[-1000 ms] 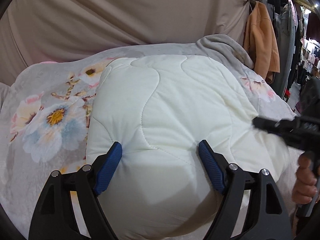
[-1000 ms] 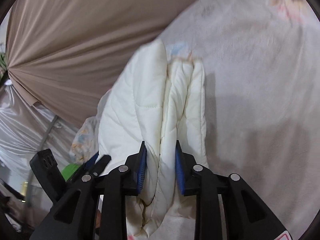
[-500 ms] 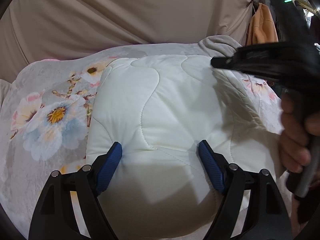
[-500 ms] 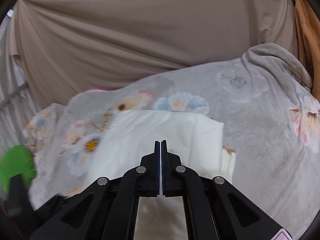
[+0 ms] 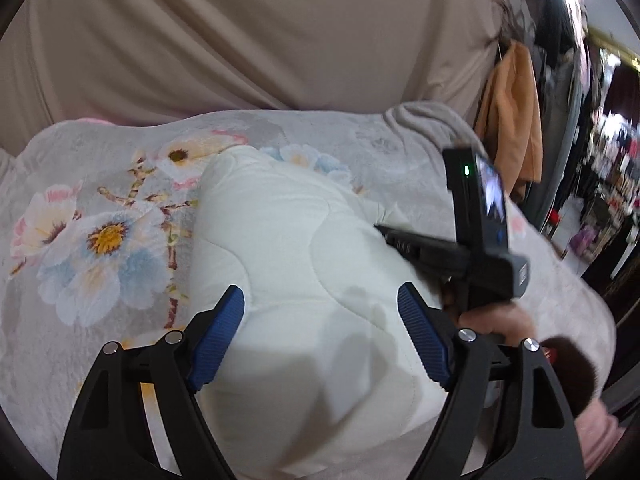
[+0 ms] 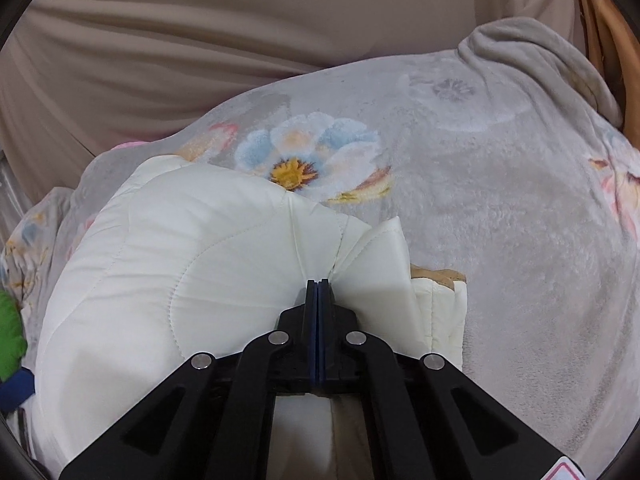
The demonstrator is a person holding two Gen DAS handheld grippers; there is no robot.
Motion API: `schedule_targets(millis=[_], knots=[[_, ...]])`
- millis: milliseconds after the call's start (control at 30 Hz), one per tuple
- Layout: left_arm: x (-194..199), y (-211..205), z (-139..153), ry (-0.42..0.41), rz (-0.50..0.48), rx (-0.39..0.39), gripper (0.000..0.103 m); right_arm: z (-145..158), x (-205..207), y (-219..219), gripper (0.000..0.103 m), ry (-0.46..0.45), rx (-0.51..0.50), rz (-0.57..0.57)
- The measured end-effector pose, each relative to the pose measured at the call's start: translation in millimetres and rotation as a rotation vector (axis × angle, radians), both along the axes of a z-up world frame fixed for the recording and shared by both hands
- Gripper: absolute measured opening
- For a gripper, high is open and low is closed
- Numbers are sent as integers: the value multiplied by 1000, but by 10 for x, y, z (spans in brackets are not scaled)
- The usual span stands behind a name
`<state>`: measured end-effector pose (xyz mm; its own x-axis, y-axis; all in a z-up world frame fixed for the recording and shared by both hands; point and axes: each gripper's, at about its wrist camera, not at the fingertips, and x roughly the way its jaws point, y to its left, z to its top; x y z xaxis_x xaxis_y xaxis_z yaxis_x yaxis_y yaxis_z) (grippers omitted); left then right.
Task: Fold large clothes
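A cream quilted garment point(image 5: 304, 264) lies folded in a thick bundle on a grey floral blanket point(image 5: 100, 240). My left gripper point(image 5: 320, 320) is open, its blue pads on either side of the bundle's near end, just above it. My right gripper point(image 6: 318, 286) is shut, its tips pressed onto the top of the garment point(image 6: 180, 280) near its right edge; no fabric shows between the pads. The right gripper also shows in the left wrist view point(image 5: 404, 240), lying across the bundle's right side. Stacked folded layers point(image 6: 440, 312) show at the right.
The blanket point(image 6: 500, 200) covers the whole bed. A beige curtain point(image 5: 260, 40) hangs behind it. An orange garment point(image 5: 508, 112) and a dark rack of clothes hang at the far right. A green object point(image 6: 10, 340) sits at the left edge.
My right gripper let go of the bundle's edge, shut, swung over the top and came down onto the garment. My left gripper stayed open and rose slightly.
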<state>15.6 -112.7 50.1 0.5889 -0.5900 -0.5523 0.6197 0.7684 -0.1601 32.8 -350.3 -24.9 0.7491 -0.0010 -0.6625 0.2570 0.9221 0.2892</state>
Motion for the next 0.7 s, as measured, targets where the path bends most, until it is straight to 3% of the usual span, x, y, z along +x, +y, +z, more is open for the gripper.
schedule_targets(millis=[67,167,333,433,533,700], knots=[[48,27,3,11,12,10,77,-6,5,-38,0,-4,29,4],[133,8,-162,40,63,97,77,5,-8,-72,0,-10,57,9],[74,41,-278,36,98,138,78,136,-129,-82,0,-37,95,5],[69,57,-306,38,113,143,78,407,-394,-48,2,-87,164,25],[69,74,-288,43,114,137,78,731,-829,184,2,-107,100,85],[70,79,-278,37,114,140,78,632,-1409,510,2,-20,72,171]])
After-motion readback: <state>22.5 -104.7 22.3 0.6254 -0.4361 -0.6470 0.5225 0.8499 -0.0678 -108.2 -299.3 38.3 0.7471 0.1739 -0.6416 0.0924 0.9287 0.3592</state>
